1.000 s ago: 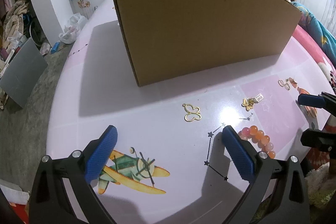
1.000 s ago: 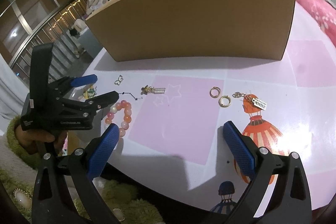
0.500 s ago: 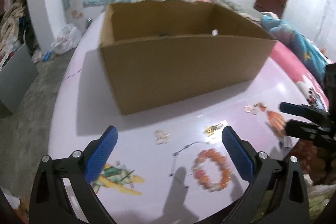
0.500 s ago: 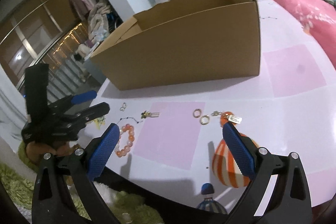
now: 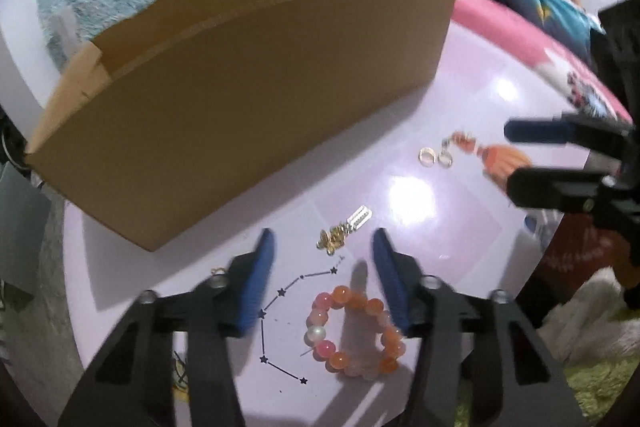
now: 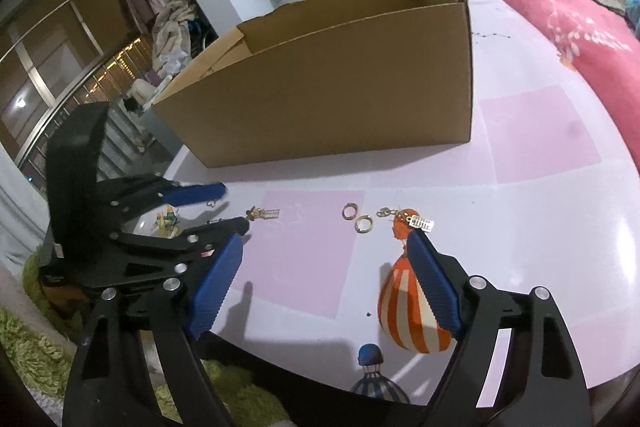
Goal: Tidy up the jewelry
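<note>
Jewelry scattered before cardboard box

Cardboard box (image 5: pixel 240 95) stands behind the pieces on the pink table (image 6: pixel 540 227). Left gripper (image 5: pixel 324 247), jaws just closing yet empty, hovers above an orange bead bracelet (image 5: pixel 356 335) and gold charm (image 5: pixel 340 235). Two gold rings (image 6: pixel 358 217) lie ahead of the spread, empty right gripper (image 6: pixel 324 247).

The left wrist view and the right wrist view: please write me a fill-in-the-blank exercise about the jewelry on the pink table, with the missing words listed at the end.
1. The bracelet of orange and pink beads holds a single bead of ____ colour.
2. The two small gold rings lie on the table ____ the brown cardboard box, not in it.
3. The left gripper hangs over the table and holds ____.
4. The striped balloon printed on the pink table is orange and ____.

Missing words: white; outside; nothing; white
</note>
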The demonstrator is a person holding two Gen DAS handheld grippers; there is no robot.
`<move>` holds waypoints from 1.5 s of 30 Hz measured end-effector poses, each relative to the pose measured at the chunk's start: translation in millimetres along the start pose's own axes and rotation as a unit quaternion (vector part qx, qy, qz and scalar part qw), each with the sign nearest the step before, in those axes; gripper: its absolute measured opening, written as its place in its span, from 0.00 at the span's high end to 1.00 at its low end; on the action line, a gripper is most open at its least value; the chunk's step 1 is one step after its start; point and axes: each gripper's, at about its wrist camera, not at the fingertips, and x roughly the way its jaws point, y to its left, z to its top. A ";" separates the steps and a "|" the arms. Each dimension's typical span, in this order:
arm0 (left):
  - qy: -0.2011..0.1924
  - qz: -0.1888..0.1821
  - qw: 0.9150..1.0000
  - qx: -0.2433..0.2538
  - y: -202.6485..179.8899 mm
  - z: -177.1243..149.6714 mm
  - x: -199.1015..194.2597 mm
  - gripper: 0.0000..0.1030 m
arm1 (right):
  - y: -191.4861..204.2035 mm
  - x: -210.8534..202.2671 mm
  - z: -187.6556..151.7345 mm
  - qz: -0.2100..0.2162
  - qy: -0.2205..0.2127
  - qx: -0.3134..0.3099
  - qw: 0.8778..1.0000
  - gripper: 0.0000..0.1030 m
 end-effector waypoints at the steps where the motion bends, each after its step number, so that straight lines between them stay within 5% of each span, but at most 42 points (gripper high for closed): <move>1: 0.008 -0.006 1.000 0.002 0.9 0.3 3.3 0.64 | 0.8 1.2 0.4 0.001 0.001 -0.002 1.000 0.23; 10: 0.026 -0.030 0.999 0.017 6.6 7.8 13.8 0.72 | 0.8 5.1 3.4 0.007 0.005 0.002 1.000 0.23; 16: 0.032 -0.035 0.998 0.033 5.5 10.0 15.2 0.88 | -0.5 6.7 2.6 0.008 0.002 0.007 1.000 0.23; 32: 0.003 -0.022 1.000 0.002 16.8 4.0 -8.5 0.88 | 4.1 5.5 5.4 0.003 -0.002 0.003 1.000 0.24; 38: -0.011 0.005 0.998 -0.057 45.1 -7.5 -23.3 0.88 | 26.7 19.5 16.3 0.018 -0.004 -0.046 0.999 0.32; 45: -0.016 0.022 0.994 -0.108 66.9 -28.6 -30.2 0.88 | 55.5 53.9 24.7 0.021 0.027 -0.119 0.992 0.54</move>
